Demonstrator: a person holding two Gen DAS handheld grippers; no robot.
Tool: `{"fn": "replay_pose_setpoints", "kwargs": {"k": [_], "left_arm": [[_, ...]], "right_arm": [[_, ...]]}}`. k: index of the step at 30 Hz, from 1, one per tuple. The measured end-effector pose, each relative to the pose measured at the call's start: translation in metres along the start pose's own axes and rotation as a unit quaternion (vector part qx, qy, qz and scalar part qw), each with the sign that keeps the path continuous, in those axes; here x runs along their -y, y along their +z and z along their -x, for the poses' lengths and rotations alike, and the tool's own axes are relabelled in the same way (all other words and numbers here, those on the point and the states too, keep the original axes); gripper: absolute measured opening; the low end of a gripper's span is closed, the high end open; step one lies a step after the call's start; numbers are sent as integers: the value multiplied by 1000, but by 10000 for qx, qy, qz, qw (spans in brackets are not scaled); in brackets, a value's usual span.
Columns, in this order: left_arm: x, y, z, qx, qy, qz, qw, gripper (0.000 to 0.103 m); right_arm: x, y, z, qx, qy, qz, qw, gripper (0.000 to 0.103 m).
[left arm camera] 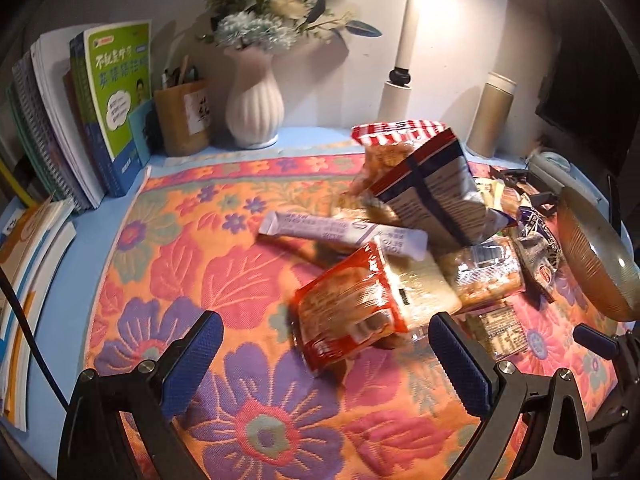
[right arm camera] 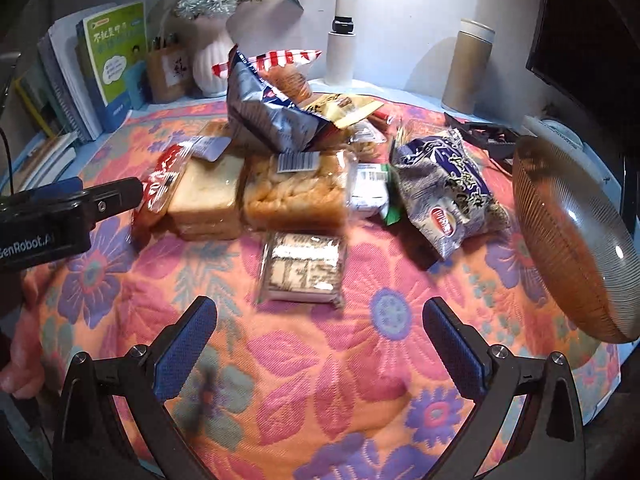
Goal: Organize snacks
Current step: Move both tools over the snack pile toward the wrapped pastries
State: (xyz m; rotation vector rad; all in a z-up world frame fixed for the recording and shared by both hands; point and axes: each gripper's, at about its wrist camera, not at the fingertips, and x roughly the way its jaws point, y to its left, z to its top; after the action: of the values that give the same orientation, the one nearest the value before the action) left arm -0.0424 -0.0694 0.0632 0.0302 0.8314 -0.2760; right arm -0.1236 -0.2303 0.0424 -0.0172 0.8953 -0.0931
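My left gripper (left arm camera: 326, 354) hangs spread and empty with the red-wrapped snack pack (left arm camera: 348, 312) lying just ahead between its fingers, long axis slanting up to the right, while my right gripper (right arm camera: 320, 336), also spread, faces the small flat packet (right arm camera: 302, 268).

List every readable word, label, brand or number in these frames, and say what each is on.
"GenRobot.AI", first and last letters cut off: side of the left gripper.
Green book: Chinese title, too blurred to quote.
Barcode label on the bread loaf: digits unreadable.
Purple snack bag: red oval logo, illegible.
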Motion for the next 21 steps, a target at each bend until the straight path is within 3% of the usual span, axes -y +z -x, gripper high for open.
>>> {"fn": "replay_pose_setpoints", "kwargs": {"k": [9,21], "left_arm": [[2,-1,-2,-59,-35,-48,10000,102],[2,-5,-1,-49,-72,-63,9999,102]], "right_arm": [[-2,1,-7,-55,-167,-131,9998,103],[2,0,-7,-26,-84,-261,9996,103]]}}
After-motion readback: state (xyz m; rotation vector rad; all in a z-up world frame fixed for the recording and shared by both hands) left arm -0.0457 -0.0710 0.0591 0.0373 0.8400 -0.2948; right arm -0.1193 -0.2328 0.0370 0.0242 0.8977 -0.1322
